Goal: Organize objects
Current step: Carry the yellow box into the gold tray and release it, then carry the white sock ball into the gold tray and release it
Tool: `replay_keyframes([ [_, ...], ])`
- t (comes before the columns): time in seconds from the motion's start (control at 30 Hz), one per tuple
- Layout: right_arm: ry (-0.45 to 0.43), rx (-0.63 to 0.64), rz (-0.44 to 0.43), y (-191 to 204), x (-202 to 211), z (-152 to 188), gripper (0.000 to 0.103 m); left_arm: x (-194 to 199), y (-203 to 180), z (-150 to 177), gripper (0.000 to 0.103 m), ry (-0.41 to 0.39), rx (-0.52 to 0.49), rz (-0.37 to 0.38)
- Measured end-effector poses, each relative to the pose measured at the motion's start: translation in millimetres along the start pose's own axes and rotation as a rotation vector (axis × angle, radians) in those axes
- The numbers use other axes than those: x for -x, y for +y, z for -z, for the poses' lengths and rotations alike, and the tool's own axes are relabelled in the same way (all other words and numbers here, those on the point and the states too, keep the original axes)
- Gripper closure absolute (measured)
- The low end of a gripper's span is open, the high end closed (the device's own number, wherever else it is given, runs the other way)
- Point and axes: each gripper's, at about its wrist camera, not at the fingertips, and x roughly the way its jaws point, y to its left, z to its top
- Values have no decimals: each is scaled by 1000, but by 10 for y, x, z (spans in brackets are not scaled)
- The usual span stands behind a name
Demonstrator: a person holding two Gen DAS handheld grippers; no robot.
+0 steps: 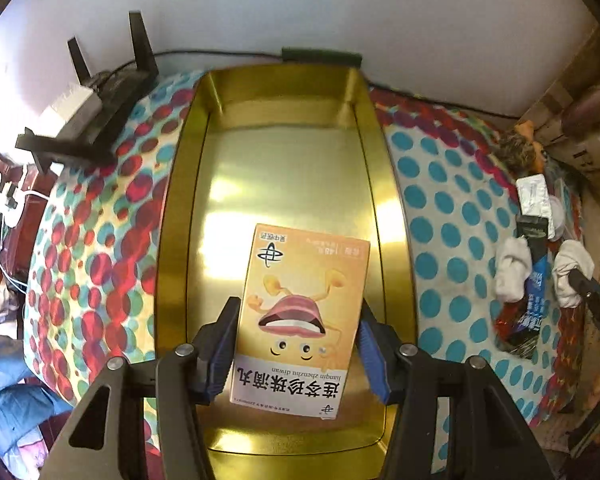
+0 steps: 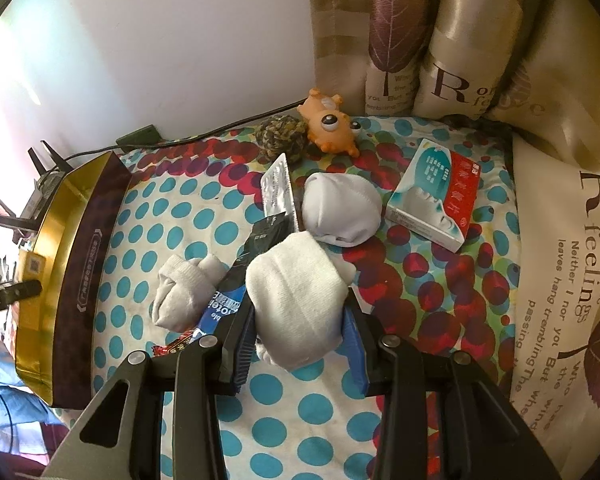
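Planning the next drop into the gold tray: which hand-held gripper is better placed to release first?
Left. The left hand-held gripper already holds the orange cardboard medicine box over the shiny gold metal tray. The right hand-held gripper grips a rolled white sock over the spotted cloth, away from the tray.

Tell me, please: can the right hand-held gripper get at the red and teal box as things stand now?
Probably not at once. The right hand-held gripper is shut on a rolled white sock, so it is occupied. The red and teal box lies uncovered on the dotted cloth.

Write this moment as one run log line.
left gripper: jaws hold orange box over gold tray | right gripper: jaws around white sock roll
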Motion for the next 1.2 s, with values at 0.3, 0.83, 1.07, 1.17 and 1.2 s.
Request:
replay_keyframes([
  [0.3, 0, 16, 12, 139, 31, 20, 66, -122, 24, 110, 46, 18, 39, 5],
  [0.83, -9, 30, 14, 201, 126, 15, 66, -27, 128, 178, 46, -8, 160, -22],
  [1.07, -53, 111, -32, 508, 287, -147, 66, 315, 182, 303, 46, -110, 191, -58],
  [1.17, -65, 169, -81, 791, 280, -233, 66, 368, 232, 358, 46, -103, 190, -60],
  [1.2, -66, 192, -102, 897, 269, -259, 66, 382, 245, 369, 46, -101, 187, -68],
])
